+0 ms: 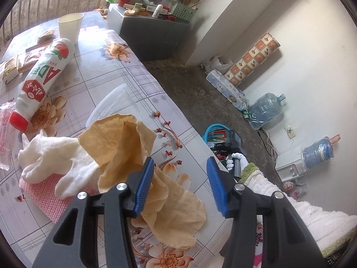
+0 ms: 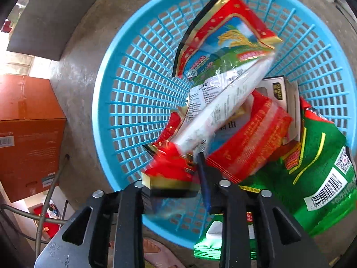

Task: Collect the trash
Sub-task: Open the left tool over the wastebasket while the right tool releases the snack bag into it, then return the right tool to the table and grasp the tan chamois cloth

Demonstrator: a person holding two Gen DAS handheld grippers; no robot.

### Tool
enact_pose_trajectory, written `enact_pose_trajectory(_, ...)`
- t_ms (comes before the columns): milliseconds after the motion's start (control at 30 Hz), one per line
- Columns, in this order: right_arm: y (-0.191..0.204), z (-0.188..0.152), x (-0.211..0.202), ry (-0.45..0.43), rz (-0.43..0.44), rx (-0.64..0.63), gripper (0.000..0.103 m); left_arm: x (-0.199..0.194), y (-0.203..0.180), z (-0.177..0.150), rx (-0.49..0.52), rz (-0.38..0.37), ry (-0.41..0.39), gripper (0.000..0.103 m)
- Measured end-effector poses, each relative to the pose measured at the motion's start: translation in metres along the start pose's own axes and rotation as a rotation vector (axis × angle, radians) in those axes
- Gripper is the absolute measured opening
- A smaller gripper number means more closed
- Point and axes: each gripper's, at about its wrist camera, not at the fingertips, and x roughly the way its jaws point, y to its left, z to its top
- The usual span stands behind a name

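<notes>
Plastic and squat, the bottle (image 1: 42, 79) lies on the table's (image 1: 138, 82) far left, red cap nearest, long axis running away toward the cup (image 1: 70, 26); it looks stiff, slick and light, best pinched across its body. Right of it the soft tan paper (image 1: 125, 143) brushes the left gripper (image 1: 180, 187), whose jaws stand apart holding nothing. Rightmost, over the basket (image 2: 107, 116), the right gripper (image 2: 174, 187) has spread with a crinkly, featherweight wrapper (image 2: 223, 71) between its jaws, slanting up to the right.

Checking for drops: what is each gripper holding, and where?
Nothing is gripped. The left gripper stands open beside the brown paper; the right gripper stands open around a corner of the red rice bag, above the blue basket.
</notes>
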Motion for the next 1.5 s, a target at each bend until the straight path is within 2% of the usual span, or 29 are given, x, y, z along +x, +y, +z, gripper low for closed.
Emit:
enact_pose_trajectory(200,-0.030,-0.022,-0.045,-0.047,0.151,0.067,0.043,-0.025,-0.007,-0.018,0.000,-0.022,-0.036,0.048)
enact_pose_trajectory(300,-0.037,-0.033,-0.071,-0.098,0.167,0.076,0.045,-0.039,-0.011,-0.029,0.001,-0.024,-0.053,0.048)
enact_pose_trajectory(400,-0.049,-0.051,-0.111,-0.187,0.196,0.071,0.045,-0.052,-0.012,-0.042,0.002,-0.019,-0.073,0.048)
enact_pose_trajectory(600,-0.019,-0.093,-0.197,-0.369,0.170,-0.065,0.047,-0.077,-0.003,-0.070,-0.029,-0.007,-0.117,0.050)
enact_pose_trajectory(667,-0.001,-0.111,-0.223,-0.425,0.195,-0.118,0.057,-0.084,0.004,-0.082,-0.044,0.009,-0.129,0.050)
enact_pose_trajectory(767,0.015,-0.155,-0.255,-0.479,0.245,-0.188,0.063,-0.093,0.014,-0.100,-0.074,0.018,-0.145,0.051)
enact_pose_trajectory(933,0.064,-0.217,-0.279,-0.496,0.364,-0.352,0.074,-0.103,0.031,-0.131,-0.098,0.071,-0.179,0.054)
enact_pose_trajectory(1000,0.092,-0.238,-0.276,-0.467,0.433,-0.429,0.079,-0.103,0.039,-0.141,-0.116,0.096,-0.191,0.056)
enact_pose_trajectory(1167,0.171,-0.267,-0.242,-0.348,0.548,-0.548,0.080,-0.094,0.057,-0.161,-0.170,0.142,-0.208,0.057)
enact_pose_trajectory(1300,0.241,-0.280,-0.227,-0.312,0.546,-0.632,0.080,-0.091,0.059,-0.164,-0.161,0.183,-0.234,0.057)
enact_pose_trajectory(1400,0.285,-0.280,-0.223,-0.291,0.562,-0.664,0.080,-0.088,0.060,-0.165,-0.157,0.177,-0.241,0.057)
enact_pose_trajectory(1500,0.321,-0.277,-0.222,-0.306,0.564,-0.703,0.080,-0.085,0.060,-0.168,-0.156,0.171,-0.237,0.057)
